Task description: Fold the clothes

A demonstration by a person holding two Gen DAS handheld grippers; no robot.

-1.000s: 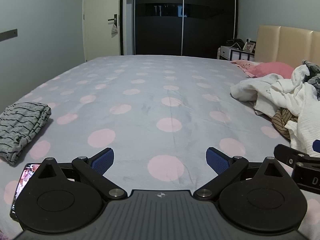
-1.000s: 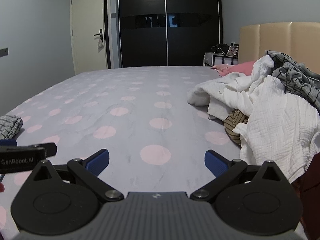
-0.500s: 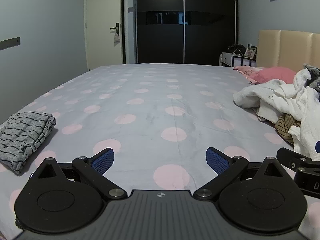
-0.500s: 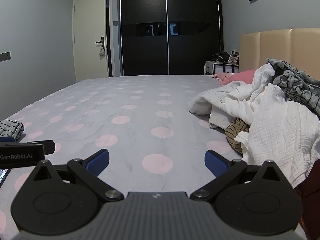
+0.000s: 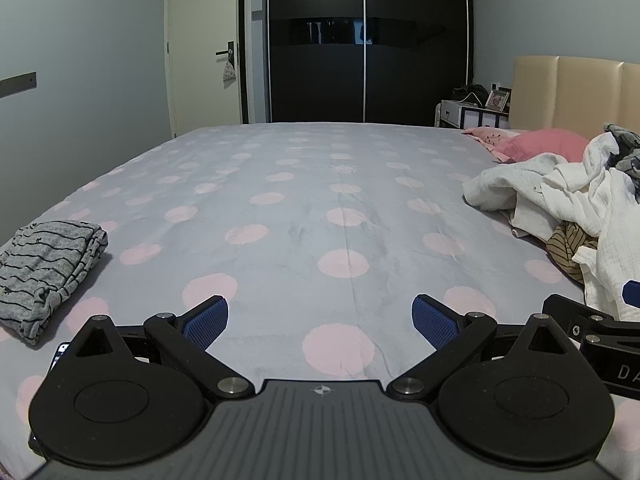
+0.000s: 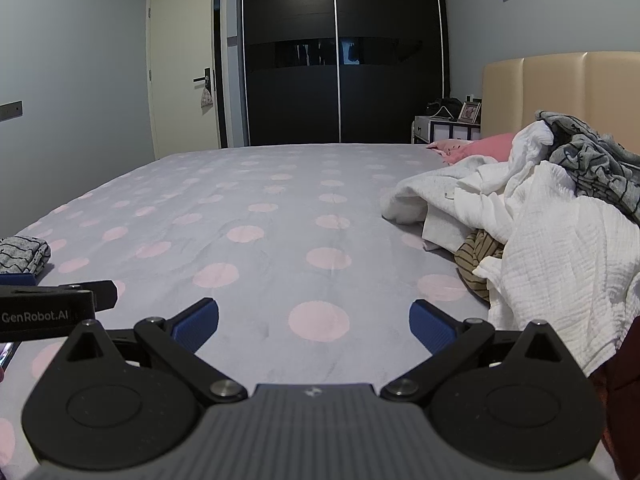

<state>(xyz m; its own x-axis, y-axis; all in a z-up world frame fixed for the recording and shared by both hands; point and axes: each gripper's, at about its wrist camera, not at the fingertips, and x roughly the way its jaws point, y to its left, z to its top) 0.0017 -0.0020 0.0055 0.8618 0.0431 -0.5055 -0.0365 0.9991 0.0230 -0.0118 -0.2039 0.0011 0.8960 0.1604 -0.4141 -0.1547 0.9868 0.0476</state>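
A folded grey striped garment [image 5: 46, 268] lies at the left edge of the bed, also visible in the right wrist view [image 6: 22, 255]. A heap of unfolded clothes [image 6: 560, 232] sits at the right: white garments, a brown striped one [image 6: 476, 258] and a grey patterned one [image 6: 596, 168]. The same heap [image 5: 568, 204] shows in the left wrist view. My left gripper [image 5: 320, 320] is open over the bedspread, holding nothing. My right gripper [image 6: 314, 320] is open too, just left of the heap, with nothing between its blue pads.
The bed wears a grey spread with pink dots [image 5: 320, 200]. A pink pillow [image 5: 544, 144] and beige headboard [image 6: 552, 92] are at the right. A dark wardrobe [image 6: 340, 60], a door [image 5: 204, 64] and a nightstand [image 5: 472, 114] stand beyond. A phone [image 5: 56, 356] lies near the left edge.
Both grippers have tilted upward and drawn back a little, so more of the room shows and the bed appears lower. Both stay open and empty.
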